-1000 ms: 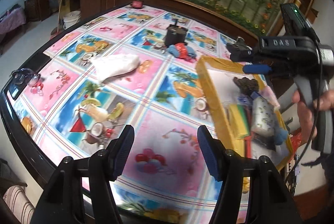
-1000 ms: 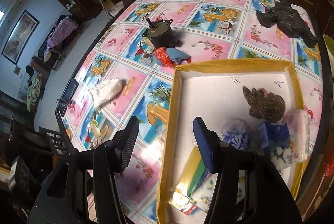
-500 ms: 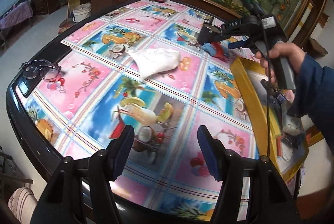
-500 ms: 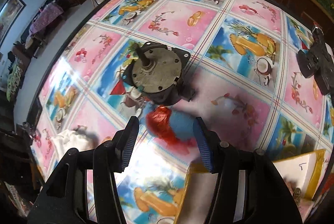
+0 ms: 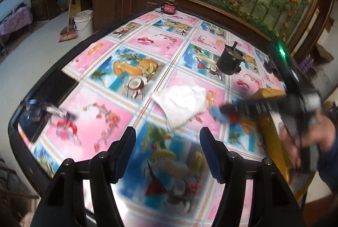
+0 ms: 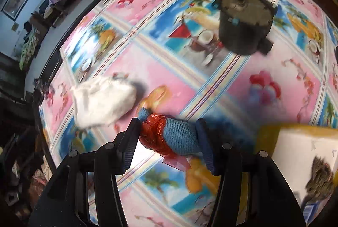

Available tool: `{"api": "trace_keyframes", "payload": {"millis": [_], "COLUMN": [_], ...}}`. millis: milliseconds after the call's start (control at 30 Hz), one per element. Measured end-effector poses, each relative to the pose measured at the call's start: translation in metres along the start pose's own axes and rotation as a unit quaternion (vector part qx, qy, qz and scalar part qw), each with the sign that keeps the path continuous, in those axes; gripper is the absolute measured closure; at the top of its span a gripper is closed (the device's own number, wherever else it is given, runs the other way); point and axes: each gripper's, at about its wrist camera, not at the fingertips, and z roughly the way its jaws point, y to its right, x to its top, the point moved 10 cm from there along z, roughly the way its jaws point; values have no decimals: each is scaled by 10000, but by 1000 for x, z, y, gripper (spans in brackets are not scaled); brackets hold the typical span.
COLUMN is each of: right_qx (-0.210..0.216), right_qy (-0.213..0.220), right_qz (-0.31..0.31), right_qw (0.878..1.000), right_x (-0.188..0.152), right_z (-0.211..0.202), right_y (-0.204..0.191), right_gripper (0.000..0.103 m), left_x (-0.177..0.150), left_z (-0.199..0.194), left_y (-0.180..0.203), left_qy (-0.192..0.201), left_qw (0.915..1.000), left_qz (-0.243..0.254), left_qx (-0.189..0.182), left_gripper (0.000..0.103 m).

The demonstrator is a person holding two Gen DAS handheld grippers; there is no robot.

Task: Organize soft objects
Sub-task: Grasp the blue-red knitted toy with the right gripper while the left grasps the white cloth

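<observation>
Over the fruit-print tablecloth [image 6: 211,83], the right gripper [image 6: 169,136] clamps a blue-and-red soft toy [image 6: 173,136]; the left gripper [image 5: 168,138] gapes wide.

A pink-and-blue tablecloth [image 6: 173,70] printed with fruit, cocktails and palms fills both views, bearing a white cloth [image 6: 103,103] at left of the right wrist frame, a blue knit toy [image 6: 179,136] wrapped in red at lower centre, a dark grey motor [image 6: 245,22] upper right and a yellow-rimmed white tray [image 6: 268,131] lower right.
</observation>
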Motion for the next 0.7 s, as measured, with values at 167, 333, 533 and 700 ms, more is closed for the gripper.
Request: {"api": "trace_keyframes", "payload": {"millis": [167, 333, 533, 700], "right_qx": [127, 98, 103, 83], "right_qy": [-264, -272, -186, -146], "right_qz": [-411, -506, -309, -292], "right_qw": [9987, 9983, 9993, 9994], "right_x": [-49, -80, -97, -103], "right_z": [-5, -14, -21, -22], "right_y": [-18, -23, -19, -19], "right_gripper": [48, 48, 48, 48], "left_x": [24, 28, 22, -12], "left_z": [40, 91, 108, 80], "left_y": [20, 37, 28, 19], "left_qy": [-230, -686, -707, -639], "left_qw": [9984, 9931, 9960, 9979], "left_qz": [472, 948, 540, 85], "left_qx": [-197, 73, 98, -30], "left_gripper": [40, 40, 88, 90]}}
